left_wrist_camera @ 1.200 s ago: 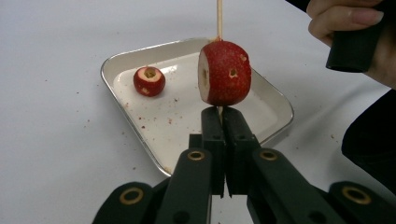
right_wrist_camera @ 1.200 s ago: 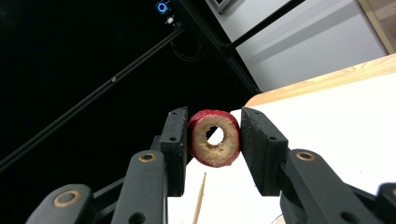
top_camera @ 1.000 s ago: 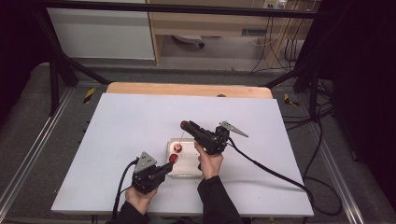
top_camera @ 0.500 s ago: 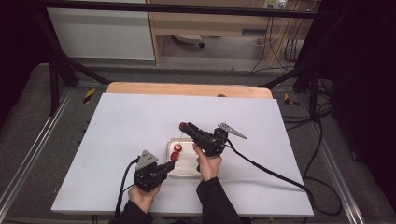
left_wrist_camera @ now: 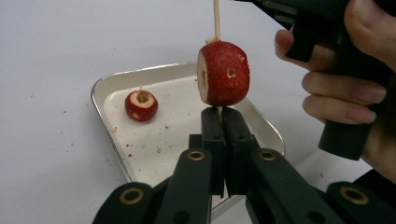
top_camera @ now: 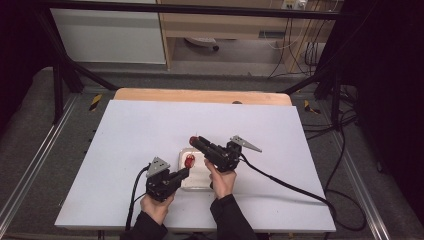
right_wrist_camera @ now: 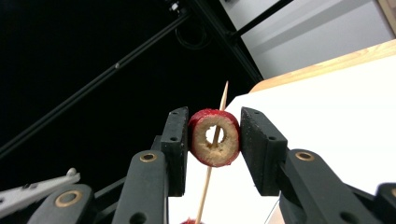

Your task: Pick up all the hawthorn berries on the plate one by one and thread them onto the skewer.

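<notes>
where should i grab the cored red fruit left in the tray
Grip the fruit across its round red sides, coming from straight above. Its cored hole faces up and it sits free in the tray, clear of the rim, so jaws fit on either side.

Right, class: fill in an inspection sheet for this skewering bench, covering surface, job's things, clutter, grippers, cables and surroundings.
Surface: white board on a wooden table, dotted with red crumbs.
Job's things: skewer upright; threaded fruit on it; cored fruit with the skewer through its hole; loose fruit in the metal tray.
Clutter: nothing seen beyond the crumbs.
Grippers: left gripper shut on the skewer's lower end; right gripper shut on the cored fruit.
Cables: right cable trails off the board's edge; left cable runs back beside the sleeve.
Surroundings: dark frame bars, pale cabinet, floor wiring.
</notes>
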A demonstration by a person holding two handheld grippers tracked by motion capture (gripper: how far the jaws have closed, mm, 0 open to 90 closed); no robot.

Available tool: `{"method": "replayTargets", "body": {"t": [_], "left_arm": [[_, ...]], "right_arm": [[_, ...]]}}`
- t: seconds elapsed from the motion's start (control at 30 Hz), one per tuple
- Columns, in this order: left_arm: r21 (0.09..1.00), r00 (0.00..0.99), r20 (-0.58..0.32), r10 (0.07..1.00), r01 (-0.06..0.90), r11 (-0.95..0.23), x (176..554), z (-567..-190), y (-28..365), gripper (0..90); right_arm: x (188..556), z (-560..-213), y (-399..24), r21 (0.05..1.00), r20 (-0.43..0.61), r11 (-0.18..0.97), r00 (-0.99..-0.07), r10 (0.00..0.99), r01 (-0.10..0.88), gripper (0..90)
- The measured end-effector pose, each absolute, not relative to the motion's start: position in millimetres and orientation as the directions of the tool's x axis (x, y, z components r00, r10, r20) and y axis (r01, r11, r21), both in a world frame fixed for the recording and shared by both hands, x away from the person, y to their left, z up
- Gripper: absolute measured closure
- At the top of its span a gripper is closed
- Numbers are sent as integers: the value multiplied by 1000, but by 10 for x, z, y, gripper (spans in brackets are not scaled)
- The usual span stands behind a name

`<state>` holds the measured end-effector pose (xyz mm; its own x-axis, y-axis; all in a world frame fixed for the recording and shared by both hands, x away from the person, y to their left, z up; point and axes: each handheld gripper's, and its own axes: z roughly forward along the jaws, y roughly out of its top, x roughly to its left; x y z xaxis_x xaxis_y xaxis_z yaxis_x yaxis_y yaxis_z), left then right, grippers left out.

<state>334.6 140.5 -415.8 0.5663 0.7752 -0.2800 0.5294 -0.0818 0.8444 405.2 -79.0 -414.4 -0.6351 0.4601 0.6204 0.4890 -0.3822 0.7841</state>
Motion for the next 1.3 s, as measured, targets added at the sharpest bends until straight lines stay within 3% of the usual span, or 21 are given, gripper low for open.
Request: {"method": "replayTargets", "body": {"t": [0.83, 0.97, 1.3], "left_arm": [[862, 608, -226, 761, 489, -135, 3411, -4184, 1476, 885], [864, 626, -196, 755, 474, -169, 3371, -4187, 1598, 885], [839, 659, -96, 746, 457, -296, 3291, -4209, 1997, 883]], "right_arm": [[3933, -4243, -738, 808, 586, -272, -666, 461, 523, 629], [3927, -4170, -786, 834, 547, -236, -688, 477, 499, 507], [4013, -3997, -941, 848, 464, -50, -693, 551, 528, 324]]}}
